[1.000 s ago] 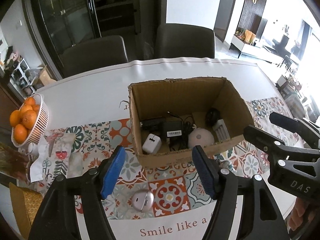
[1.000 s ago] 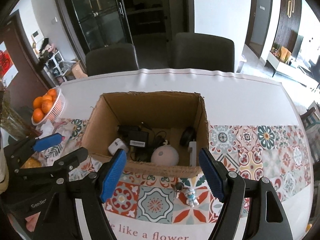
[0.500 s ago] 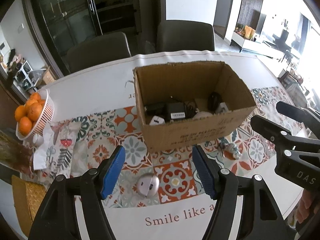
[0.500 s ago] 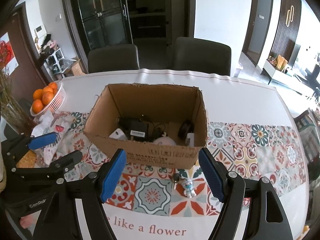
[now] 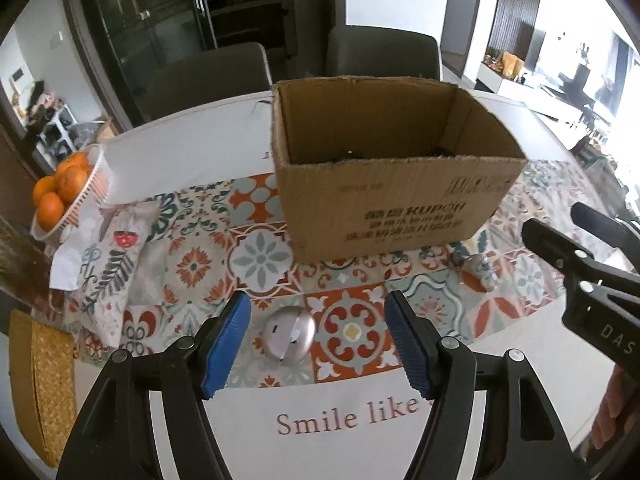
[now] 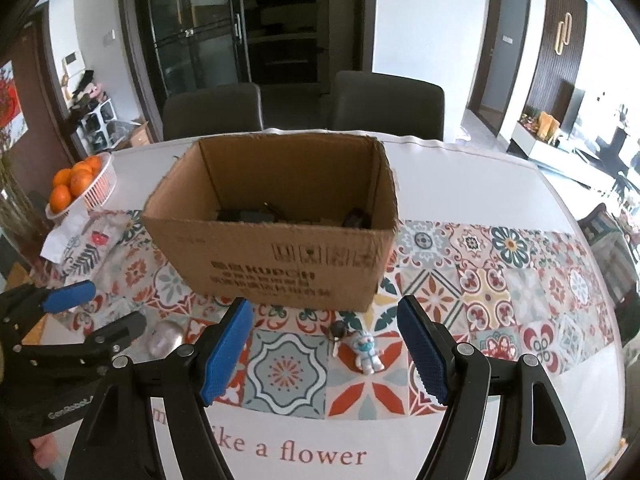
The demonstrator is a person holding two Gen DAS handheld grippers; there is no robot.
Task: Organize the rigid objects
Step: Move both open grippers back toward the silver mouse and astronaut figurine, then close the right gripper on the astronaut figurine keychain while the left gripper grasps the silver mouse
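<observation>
Where patterned tablecloth [image 6: 480, 280] spreads, cardboard box [image 6: 280, 272] before dark chairs [image 6: 388, 100].

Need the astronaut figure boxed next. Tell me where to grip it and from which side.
Grip the astronaut across its torso, coming from above. It lies flat on the table, with the key trailing off its head end, so the open right gripper straddles its narrow middle.

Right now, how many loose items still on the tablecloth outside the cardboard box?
2. A round silver gadget between the left gripper fingers, and a small astronaut keychain figure near the box's front, ahead of the right gripper. More may hide behind the box.
</observation>
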